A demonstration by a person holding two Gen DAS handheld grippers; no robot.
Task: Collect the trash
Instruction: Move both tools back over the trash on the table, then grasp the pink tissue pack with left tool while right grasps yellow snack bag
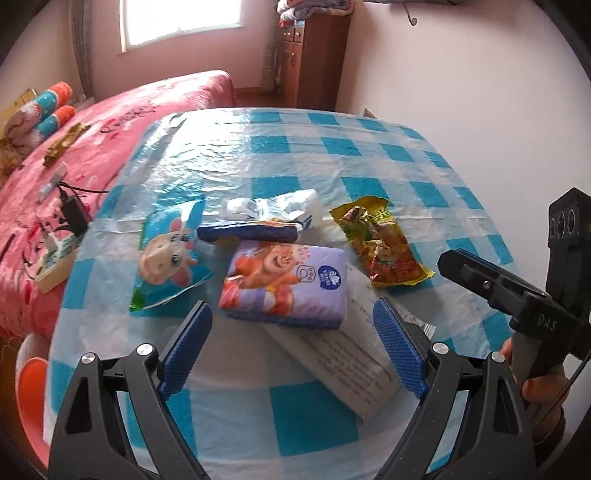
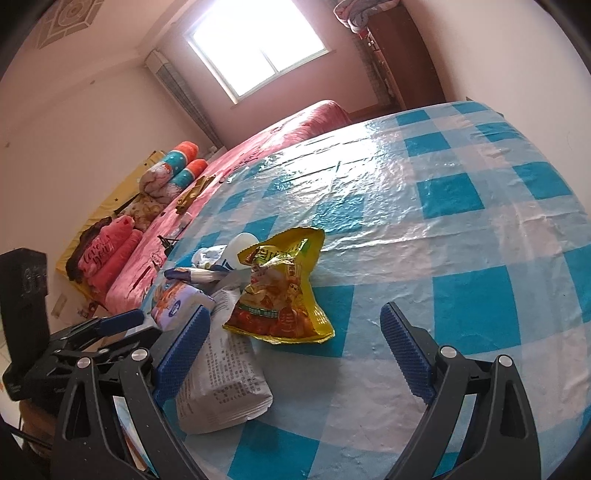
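- bedroom setting: a table [image 1: 369, 155] under a glossy blue-and-white checked cover stands beside a bed [image 1: 122, 122] with a pink spread; a window [image 1: 177, 18] lights the far wall.
- left wrist view: the left gripper [image 1: 291, 325] hangs above the table's near part, jaws spread wide, nothing between the blue pads [image 1: 186, 347].
- trash lies in a loose cluster mid-table: a purple tissue pack [image 1: 288, 284] just ahead of the jaws, resting partly on a white printed wrapper [image 1: 343, 358]; a blue cartoon bag [image 1: 170, 258] to its left; a crumpled white-and-blue wrapper [image 1: 266, 218] behind it; a yellow snack bag [image 1: 380, 247] to the right.
- the right gripper [image 1: 491, 288] enters at the right edge, held by a hand [image 1: 539, 376].
- right wrist view: the right gripper [image 2: 295, 354] also stands released, jaws empty, over the cover.
- the yellow snack bag [image 2: 280, 295] lies just ahead of the gap, overlapping the white printed wrapper [image 2: 221, 380], which runs past the left pad.
- the purple tissue pack [image 2: 177, 302] sits left of them.
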